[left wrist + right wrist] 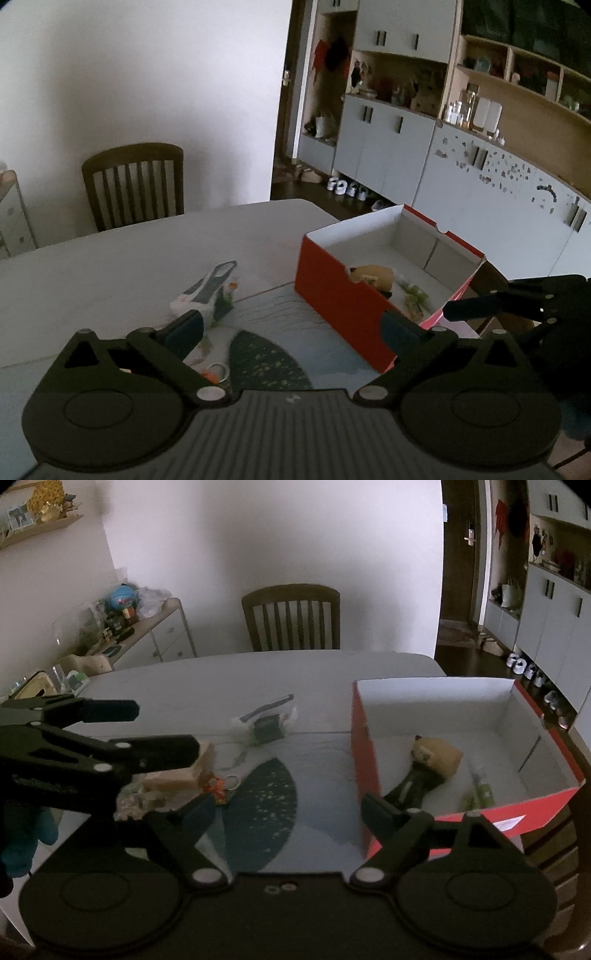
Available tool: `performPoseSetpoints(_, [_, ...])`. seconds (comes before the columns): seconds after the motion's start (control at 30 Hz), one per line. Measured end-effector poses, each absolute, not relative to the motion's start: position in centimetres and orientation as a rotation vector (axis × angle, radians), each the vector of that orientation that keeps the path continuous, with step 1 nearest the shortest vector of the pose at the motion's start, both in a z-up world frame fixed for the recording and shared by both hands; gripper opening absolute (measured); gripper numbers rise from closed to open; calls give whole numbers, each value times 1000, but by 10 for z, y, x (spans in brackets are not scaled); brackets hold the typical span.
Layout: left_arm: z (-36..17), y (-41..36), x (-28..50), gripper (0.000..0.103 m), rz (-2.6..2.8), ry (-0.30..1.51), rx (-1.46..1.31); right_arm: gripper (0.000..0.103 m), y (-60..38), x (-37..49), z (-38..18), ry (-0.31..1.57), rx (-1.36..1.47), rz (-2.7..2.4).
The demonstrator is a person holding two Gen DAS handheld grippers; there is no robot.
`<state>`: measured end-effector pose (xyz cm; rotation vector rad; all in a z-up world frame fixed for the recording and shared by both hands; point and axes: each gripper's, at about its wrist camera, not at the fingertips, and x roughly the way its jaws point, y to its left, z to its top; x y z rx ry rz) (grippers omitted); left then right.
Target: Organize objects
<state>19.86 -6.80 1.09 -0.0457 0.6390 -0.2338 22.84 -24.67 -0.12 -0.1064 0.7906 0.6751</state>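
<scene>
Right wrist: red box (367,771) holds perhaps a doll (424,771).

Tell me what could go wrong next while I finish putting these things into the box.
1. The key ring lies flat and small on the mat; open left tongs may slip off it.
2. The red box has a tall near wall; a carried item could catch it and shove the box.
3. Both tongs work close together; the right tongs could bump the left.
</scene>
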Motion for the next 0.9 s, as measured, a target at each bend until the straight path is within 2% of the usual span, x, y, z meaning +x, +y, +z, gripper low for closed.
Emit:
performPoseSetpoints(0.37, [-12,-6,167,103,-169,609,-48,86,-215,206,-7,793,-96,638])
performPoseSetpoints(0.9, [-82,60,147,103,-119,756,-90,86,-152,206,-53,844,-171,646])
